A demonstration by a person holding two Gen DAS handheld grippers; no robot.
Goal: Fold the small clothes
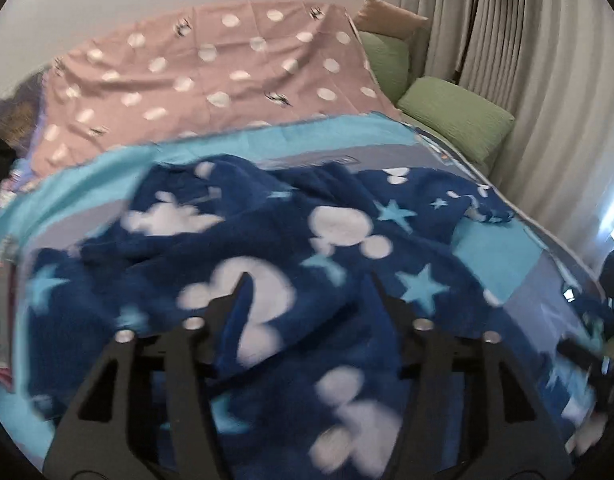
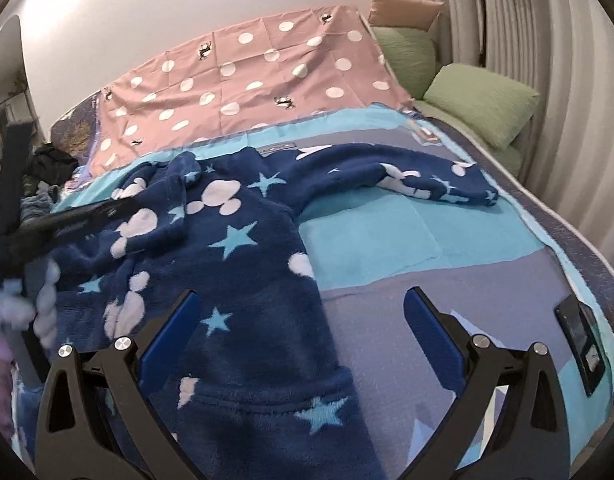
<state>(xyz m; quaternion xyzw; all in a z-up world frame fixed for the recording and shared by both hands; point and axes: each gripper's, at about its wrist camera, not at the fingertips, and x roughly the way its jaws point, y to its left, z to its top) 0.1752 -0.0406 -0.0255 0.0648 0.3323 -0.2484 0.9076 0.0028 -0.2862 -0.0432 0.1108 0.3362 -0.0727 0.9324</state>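
Nearest the lens, the right gripper stands wide open with nothing between its blue pads, its jaws straddling the lower hem of the navy fleece top without gripping it. The left gripper is also spread, and a raised fold of the same fleece sits between its fingers; whether it is pinched I cannot tell (that view is smeared by motion).

Moving outward, the fleece top, patterned with stars and white mouse heads, lies on the blue patchwork blanket over the bed. One sleeve stretches flat toward the green pillows; the other side is bunched and partly turned over near the left gripper, which shows as a dark shape at the left edge of the right view. A pink spotted sheet lies beyond.

By my judgement the folding has barely begun: one side is loosely tucked, while the long sleeve and the body remain to be folded.
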